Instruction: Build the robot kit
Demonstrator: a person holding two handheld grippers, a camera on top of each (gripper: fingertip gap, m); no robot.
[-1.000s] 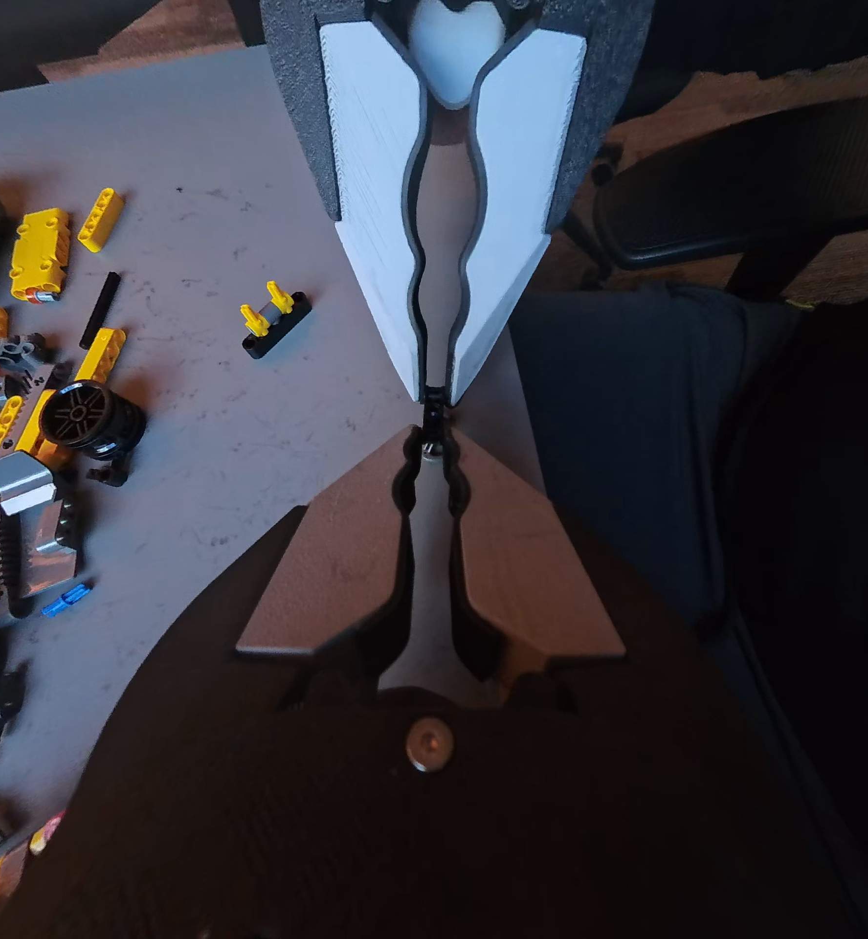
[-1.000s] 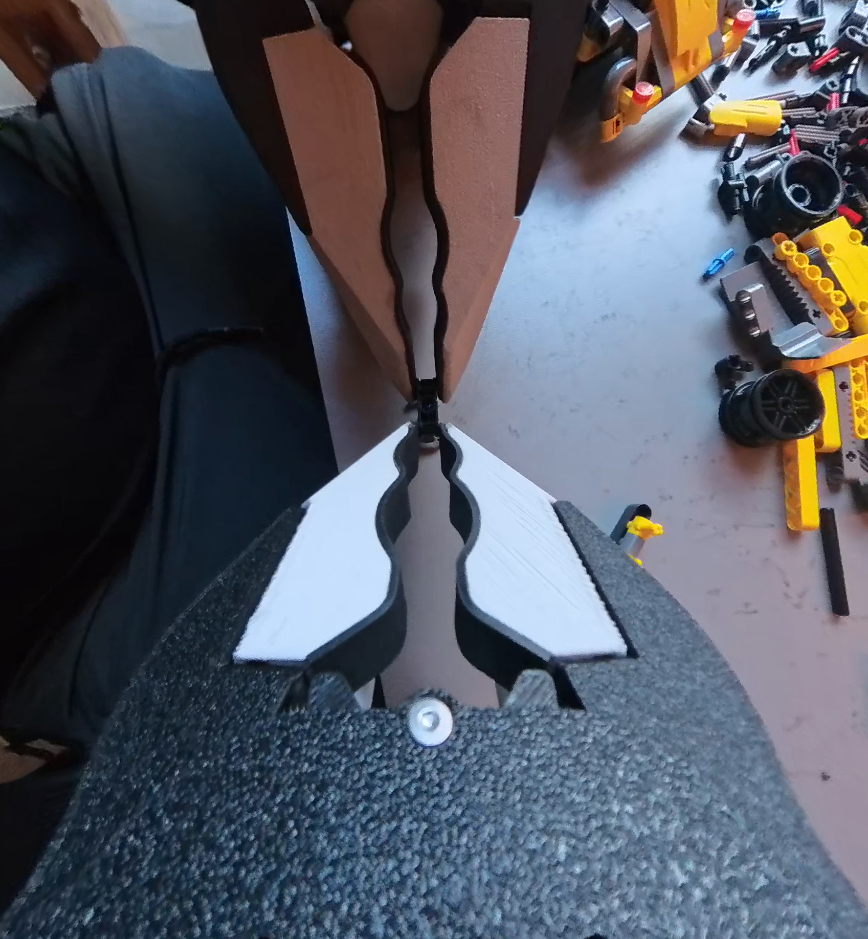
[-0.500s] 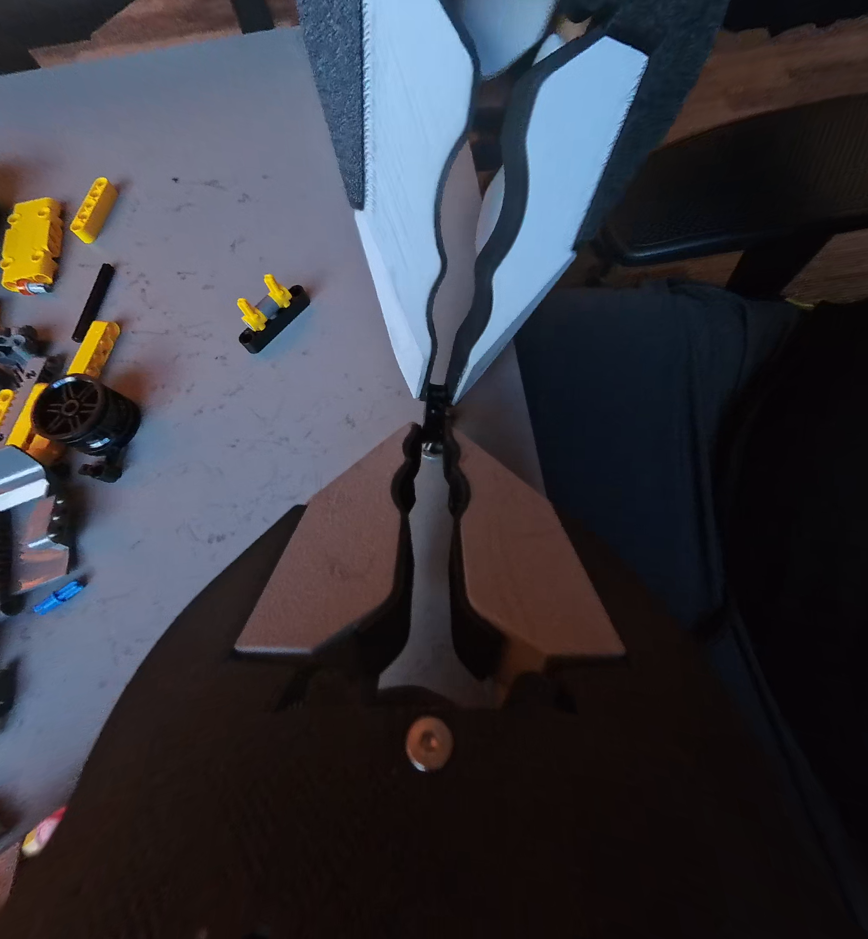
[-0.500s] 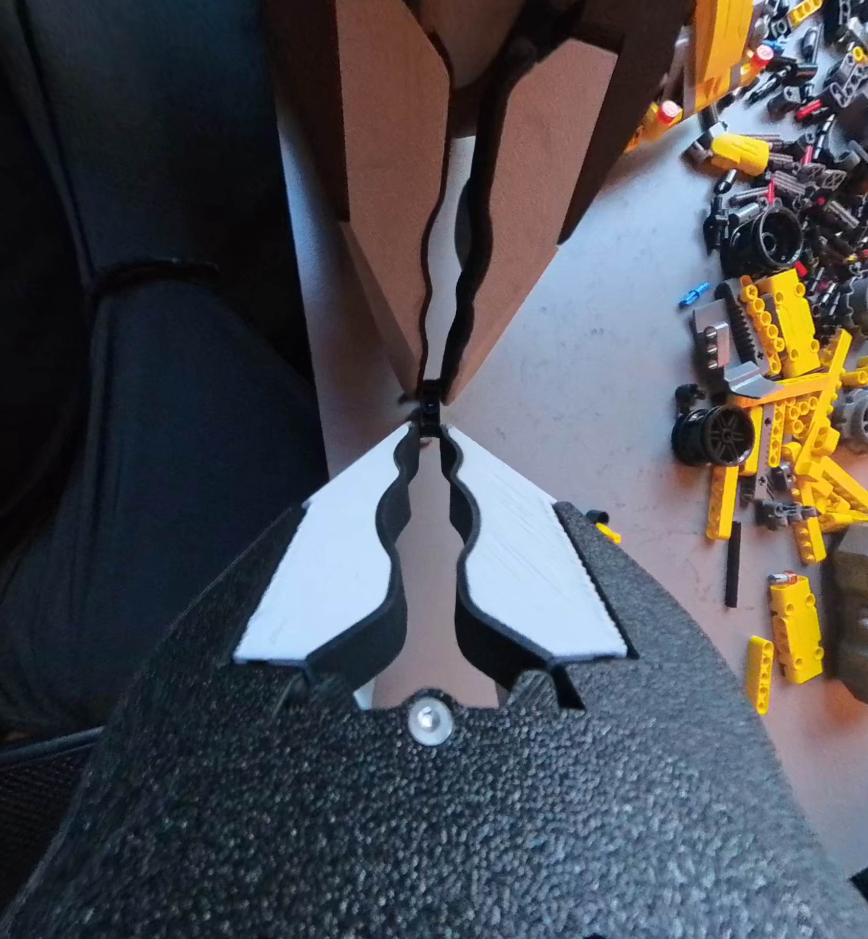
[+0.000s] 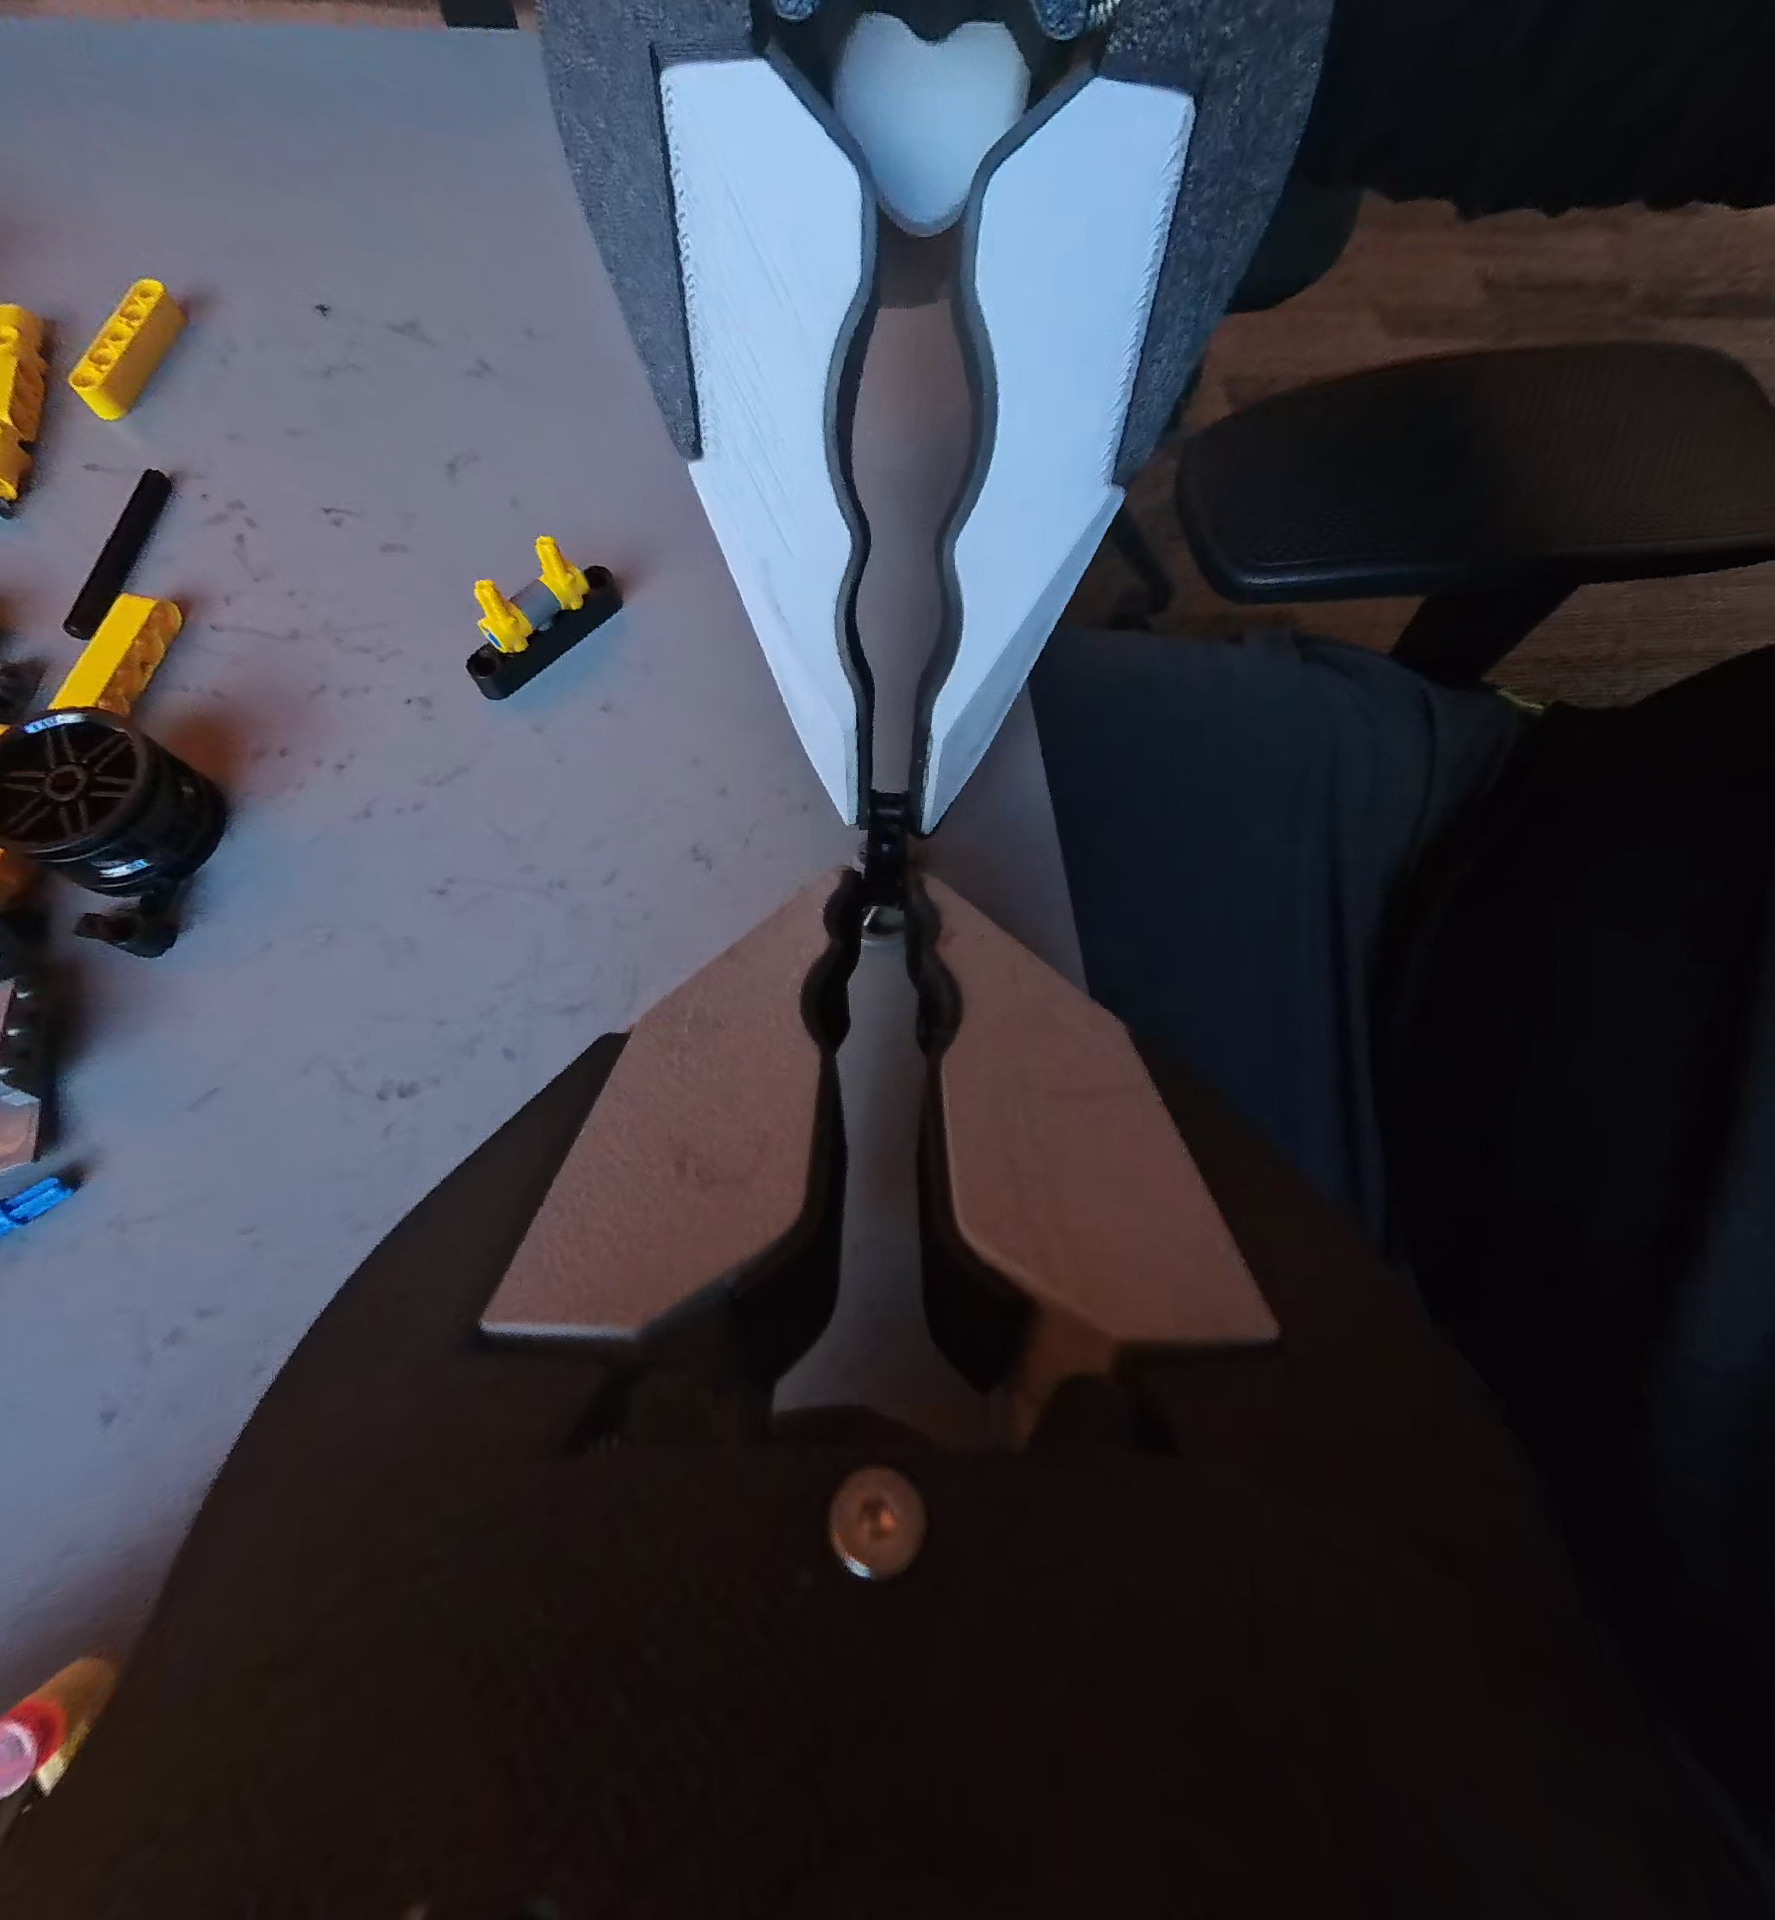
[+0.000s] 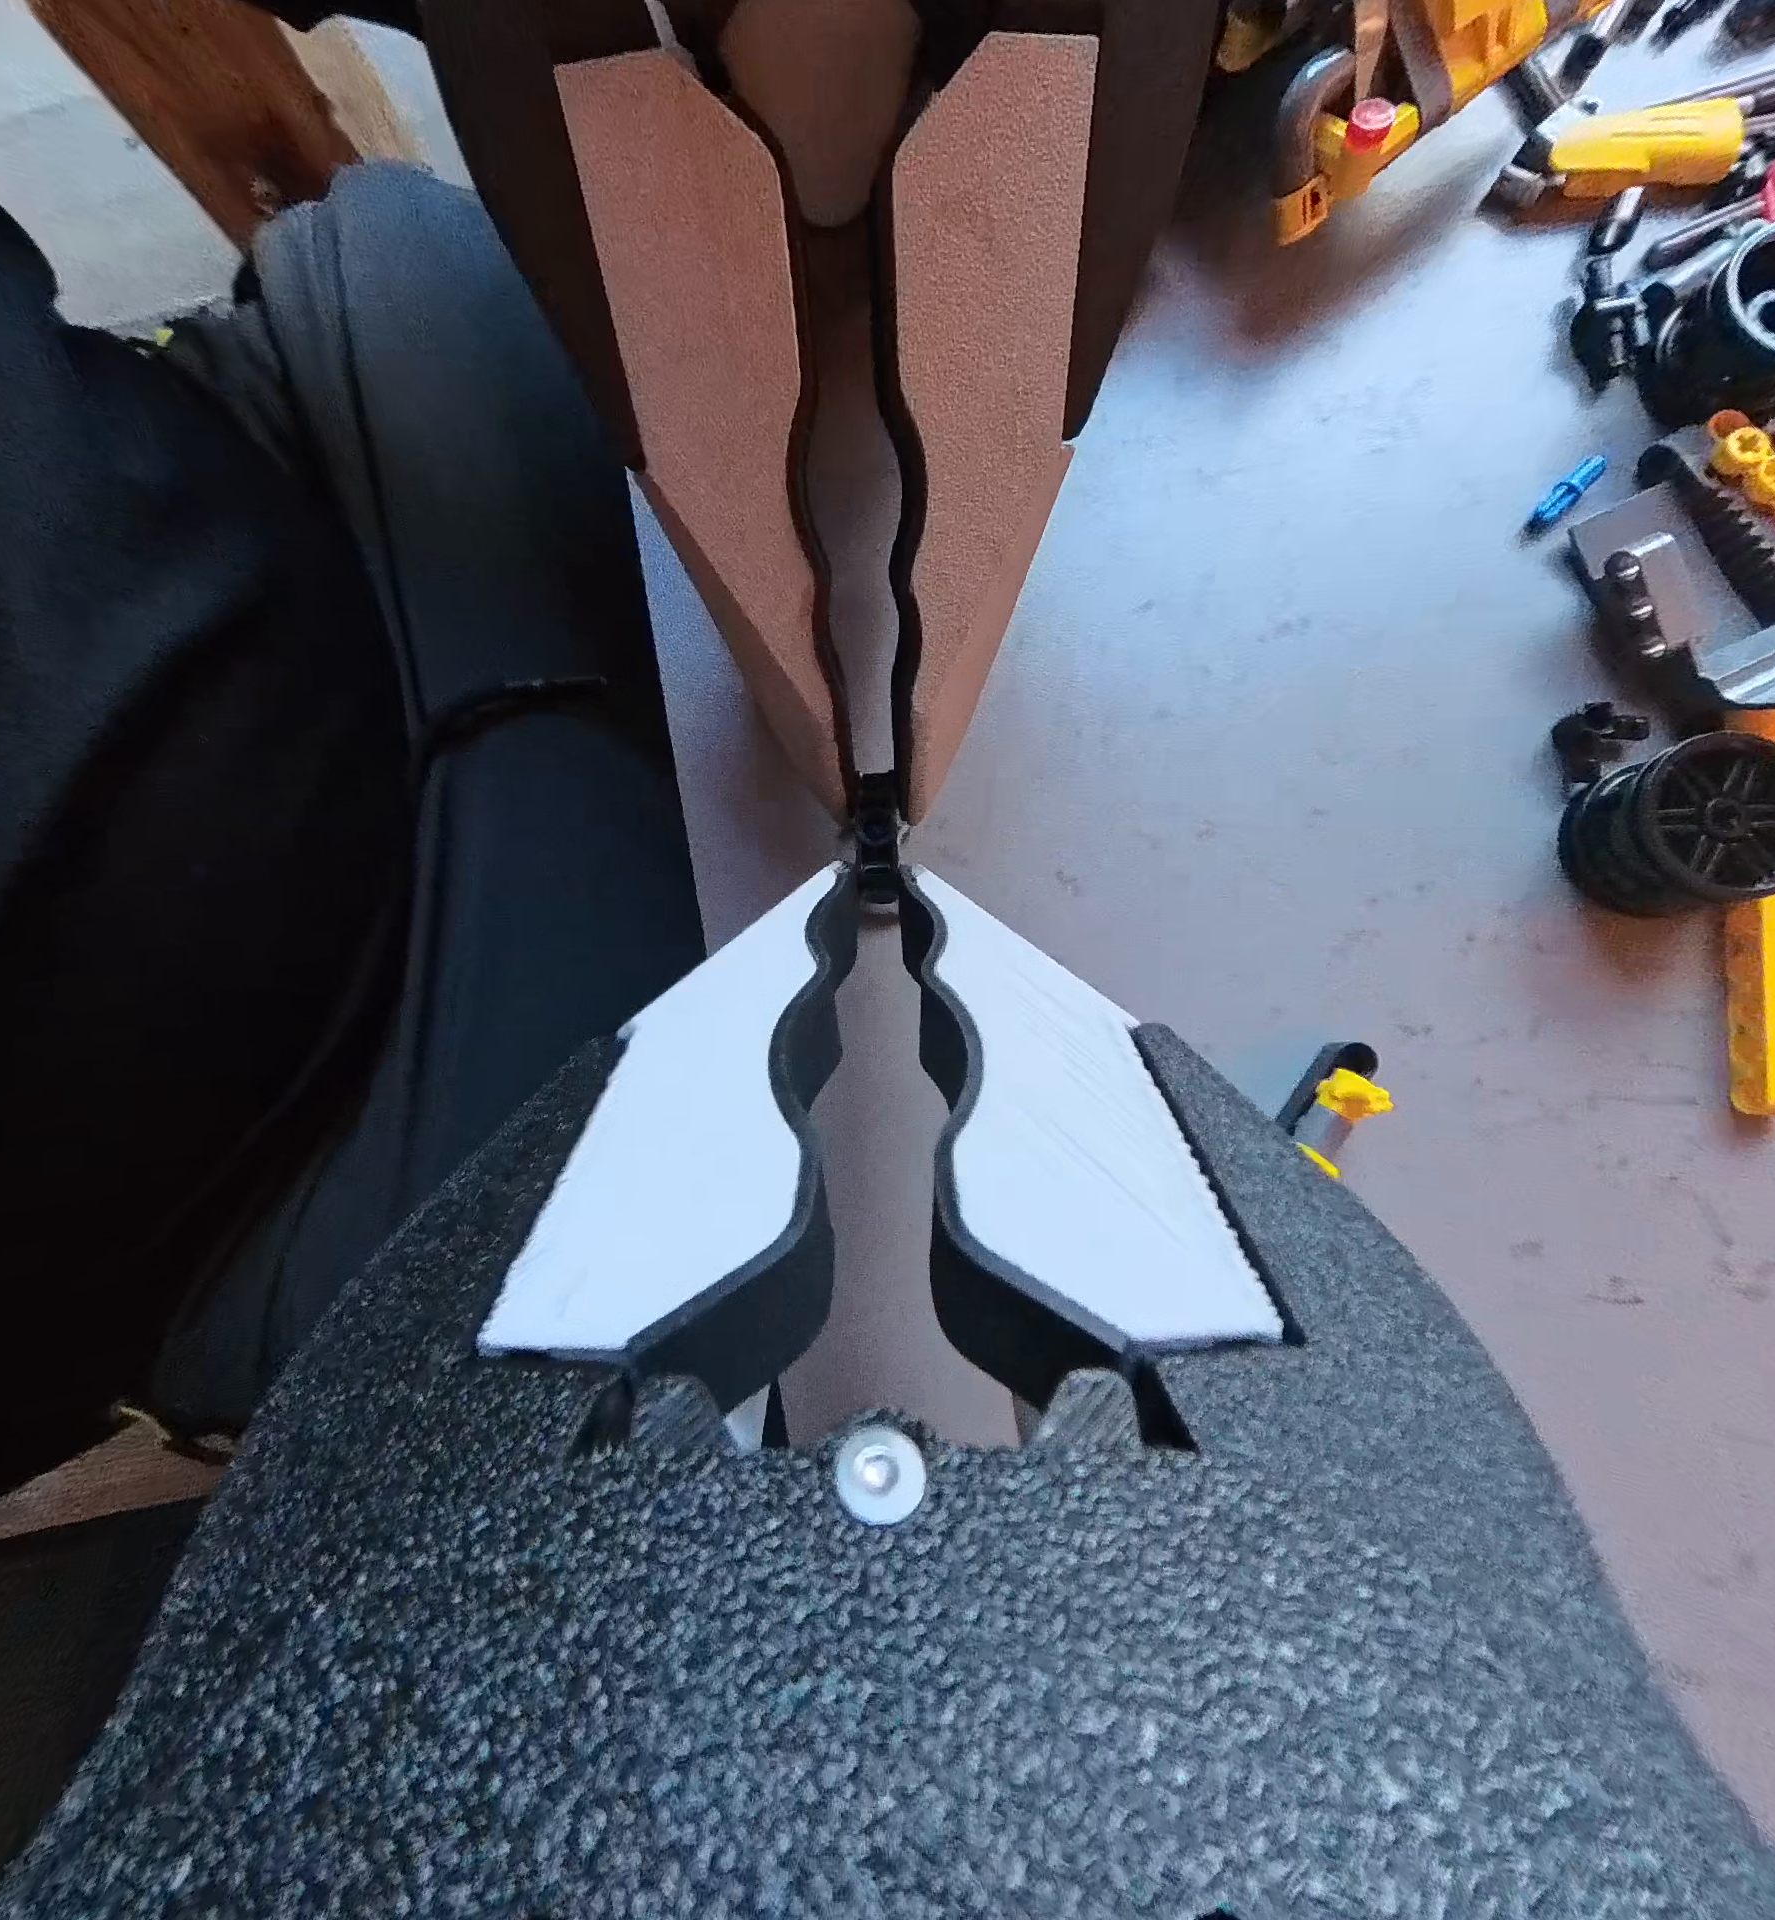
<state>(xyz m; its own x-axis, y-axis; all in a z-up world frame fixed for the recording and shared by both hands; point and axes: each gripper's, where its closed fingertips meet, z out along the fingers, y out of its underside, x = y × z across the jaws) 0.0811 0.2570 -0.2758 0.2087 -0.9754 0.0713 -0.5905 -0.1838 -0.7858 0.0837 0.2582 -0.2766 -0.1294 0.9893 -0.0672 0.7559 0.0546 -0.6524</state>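
Left wrist view: the left gripper (image 5: 881,902), tan-fingered, is pinched on a small black pin (image 5: 885,831); the white-fingered right gripper (image 5: 888,812) grips its far end at twelve o'clock. A black wheel (image 5: 83,795) lies at nine o'clock on the grey table (image 5: 395,883).

Right wrist view: the right gripper (image 6: 875,881) is closed on the pin (image 6: 875,836), tip to tip with the left gripper (image 6: 875,802) above the table (image 6: 1278,727) edge.

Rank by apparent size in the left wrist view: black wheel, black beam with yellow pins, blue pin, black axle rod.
1. black wheel
2. black beam with yellow pins; black axle rod looks similar, unranked
3. blue pin
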